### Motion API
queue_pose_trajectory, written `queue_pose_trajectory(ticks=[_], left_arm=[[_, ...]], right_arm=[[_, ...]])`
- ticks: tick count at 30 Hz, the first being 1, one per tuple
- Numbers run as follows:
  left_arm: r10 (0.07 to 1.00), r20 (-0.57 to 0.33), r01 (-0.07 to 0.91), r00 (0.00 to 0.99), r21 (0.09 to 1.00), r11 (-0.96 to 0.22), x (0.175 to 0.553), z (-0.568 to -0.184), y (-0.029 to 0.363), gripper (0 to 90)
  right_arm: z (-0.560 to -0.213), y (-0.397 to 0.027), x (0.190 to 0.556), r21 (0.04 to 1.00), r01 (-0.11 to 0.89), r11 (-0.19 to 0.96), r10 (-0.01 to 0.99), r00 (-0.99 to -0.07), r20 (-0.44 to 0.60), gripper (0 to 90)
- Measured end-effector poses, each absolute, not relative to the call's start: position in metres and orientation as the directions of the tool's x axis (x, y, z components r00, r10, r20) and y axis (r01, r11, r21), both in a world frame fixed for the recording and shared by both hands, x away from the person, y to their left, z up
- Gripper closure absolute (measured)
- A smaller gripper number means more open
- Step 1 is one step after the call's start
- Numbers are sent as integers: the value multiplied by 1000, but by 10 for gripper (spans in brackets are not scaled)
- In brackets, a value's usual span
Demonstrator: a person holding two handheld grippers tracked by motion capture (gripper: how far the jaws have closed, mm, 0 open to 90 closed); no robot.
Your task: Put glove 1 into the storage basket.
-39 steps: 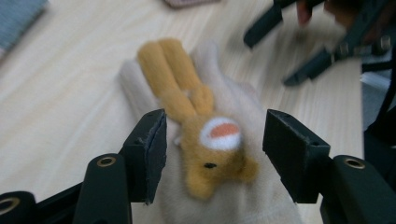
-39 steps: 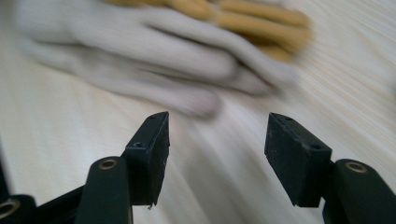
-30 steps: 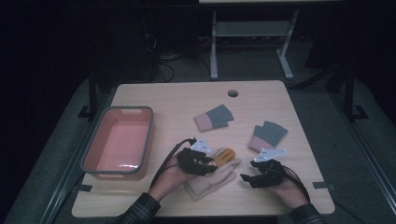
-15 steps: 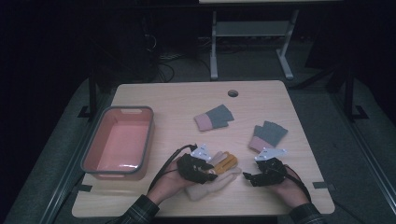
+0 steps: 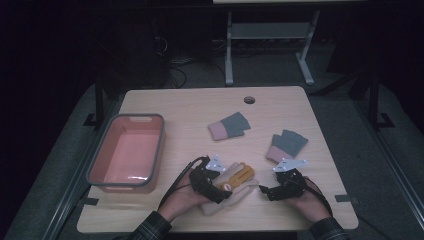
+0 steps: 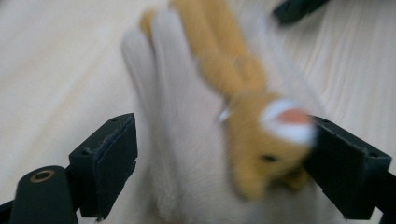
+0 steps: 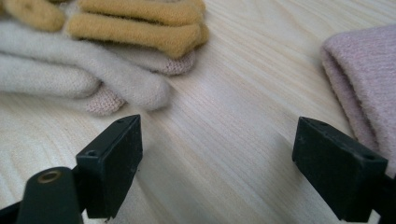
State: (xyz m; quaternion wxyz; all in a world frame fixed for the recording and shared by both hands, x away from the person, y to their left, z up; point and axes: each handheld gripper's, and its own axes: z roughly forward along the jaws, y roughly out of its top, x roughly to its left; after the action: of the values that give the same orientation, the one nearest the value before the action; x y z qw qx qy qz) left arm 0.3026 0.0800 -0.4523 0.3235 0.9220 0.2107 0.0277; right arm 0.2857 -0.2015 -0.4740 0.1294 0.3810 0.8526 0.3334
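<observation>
Both hand-held grippers let go over the stacked gloves near the table's front edge.

The left hand-held gripper [image 6: 219, 163] had just been opening, its jaws apart astride the mustard glove [image 6: 243, 116] lying on the cream glove [image 6: 182, 154]; any sideways brush could have dragged the top glove off the stack. The right hand-held gripper [image 7: 217, 165], jaws also just spread, hung over bare table [image 7: 243, 116]. Against the earlier frame, the gloves lay flatter and the left hand sat lower.
</observation>
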Motion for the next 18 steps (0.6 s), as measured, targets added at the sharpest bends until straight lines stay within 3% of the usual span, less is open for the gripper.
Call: queue_pose_trajectory(ticks=[5, 8, 10, 11, 12, 16, 18], left_arm=[[383, -80, 353, 920, 593, -724, 303, -462, 78, 122], [350, -86, 329, 933, 599, -730, 301, -460, 78, 290], [346, -80, 324, 935, 593, -737, 300, -458, 79, 311], [347, -83, 326, 934, 592, -737, 300, -458, 79, 386], [351, -84, 330, 933, 594, -734, 301, -458, 79, 386], [360, -107, 349, 927, 599, -721, 304, -457, 82, 550], [358, -110, 349, 927, 598, -721, 304, -456, 82, 588]], right_arm=[[-475, -202, 286, 674, 559, 483, 736, -676, 34, 159], [-475, -202, 285, 677, 561, 477, 739, -673, 38, 159], [-475, -202, 285, 677, 561, 476, 739, -673, 38, 159], [-475, -202, 285, 679, 560, 474, 739, -673, 39, 159], [-475, -202, 285, 679, 560, 474, 739, -673, 39, 159], [-477, -202, 285, 689, 550, 472, 736, -676, 35, 154], [-478, -201, 284, 695, 551, 461, 740, -671, 42, 137]])
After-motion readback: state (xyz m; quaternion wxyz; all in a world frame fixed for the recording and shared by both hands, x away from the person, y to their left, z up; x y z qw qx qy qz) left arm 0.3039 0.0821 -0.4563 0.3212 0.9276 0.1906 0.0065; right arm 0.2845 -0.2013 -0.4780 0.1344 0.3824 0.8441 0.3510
